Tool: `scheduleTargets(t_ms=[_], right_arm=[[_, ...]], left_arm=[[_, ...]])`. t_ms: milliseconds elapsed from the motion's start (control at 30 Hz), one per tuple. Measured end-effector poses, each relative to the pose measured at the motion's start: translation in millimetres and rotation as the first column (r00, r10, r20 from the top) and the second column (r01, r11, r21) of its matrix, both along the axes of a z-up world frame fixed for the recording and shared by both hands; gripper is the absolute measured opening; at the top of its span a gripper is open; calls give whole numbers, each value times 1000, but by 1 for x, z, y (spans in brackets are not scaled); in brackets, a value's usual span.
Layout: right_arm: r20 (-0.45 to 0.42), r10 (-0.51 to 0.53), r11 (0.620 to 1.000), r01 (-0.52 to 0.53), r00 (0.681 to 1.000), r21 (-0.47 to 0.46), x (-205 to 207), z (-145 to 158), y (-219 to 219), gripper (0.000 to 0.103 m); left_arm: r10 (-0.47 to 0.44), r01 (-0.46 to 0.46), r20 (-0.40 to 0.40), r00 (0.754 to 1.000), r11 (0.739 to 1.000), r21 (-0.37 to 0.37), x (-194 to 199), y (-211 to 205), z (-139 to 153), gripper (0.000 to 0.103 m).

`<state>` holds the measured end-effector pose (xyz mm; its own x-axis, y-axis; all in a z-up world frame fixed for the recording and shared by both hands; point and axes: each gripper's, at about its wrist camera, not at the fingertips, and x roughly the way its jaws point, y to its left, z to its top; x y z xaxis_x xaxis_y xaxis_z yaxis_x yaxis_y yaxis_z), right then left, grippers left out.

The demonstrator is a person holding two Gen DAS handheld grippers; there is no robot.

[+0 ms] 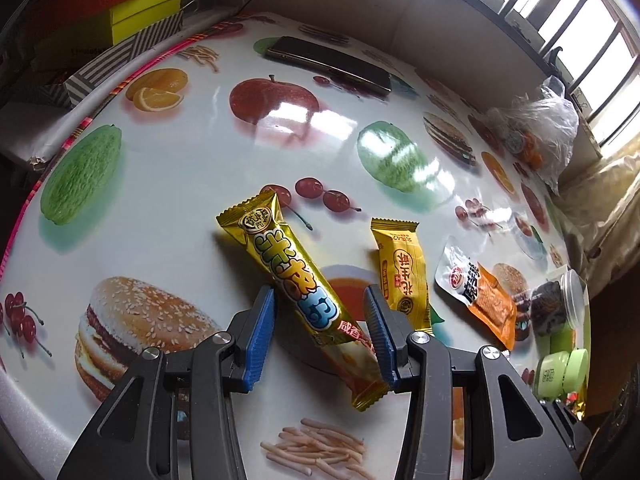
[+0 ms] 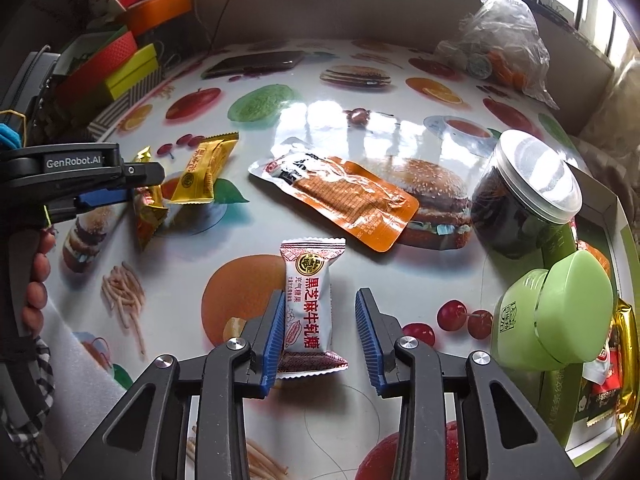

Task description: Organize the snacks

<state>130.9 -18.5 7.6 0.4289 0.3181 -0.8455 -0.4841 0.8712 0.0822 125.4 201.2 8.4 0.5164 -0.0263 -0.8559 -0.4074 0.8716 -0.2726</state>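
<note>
Fruit-and-burger printed table (image 1: 192, 152) carries four loose snacks, counted. One long gold bar (image 1: 288, 264) is clamped askew in the left gripper (image 1: 318, 291), near the table's middle. One small yellow packet (image 1: 402, 276) lies just beside it, and one orange pouch (image 1: 484, 296) lies further toward the right edge. One white packet (image 2: 308, 304) lies between the right gripper's (image 2: 320, 293) parted fingers, touching the left pad only. One dark jar (image 2: 516, 200) and one green jar (image 2: 560, 312) are at the right edge. One phone (image 1: 328, 64) and one plastic bag (image 2: 500, 40) are at the far edge.
</note>
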Motion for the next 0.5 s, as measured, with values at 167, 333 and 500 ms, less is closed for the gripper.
scheduleTargets(t_ms=[167,333,500], right_arm=[[10,-10,1000,10,1000,7,-1,0,-2,27],[23,-12,1000,12,1000,3,-3,-1,-2,26],[28,-16,1000,16,999,1,-4,-1,-2,24]], left_arm=[[-63,64,-12,998,996,69,4,-14,-1,46],[-95,96,-10,995,987,128,-1,-21,-2,46],[-74,75,-13,997,989,129,-2,-17,-2,39]])
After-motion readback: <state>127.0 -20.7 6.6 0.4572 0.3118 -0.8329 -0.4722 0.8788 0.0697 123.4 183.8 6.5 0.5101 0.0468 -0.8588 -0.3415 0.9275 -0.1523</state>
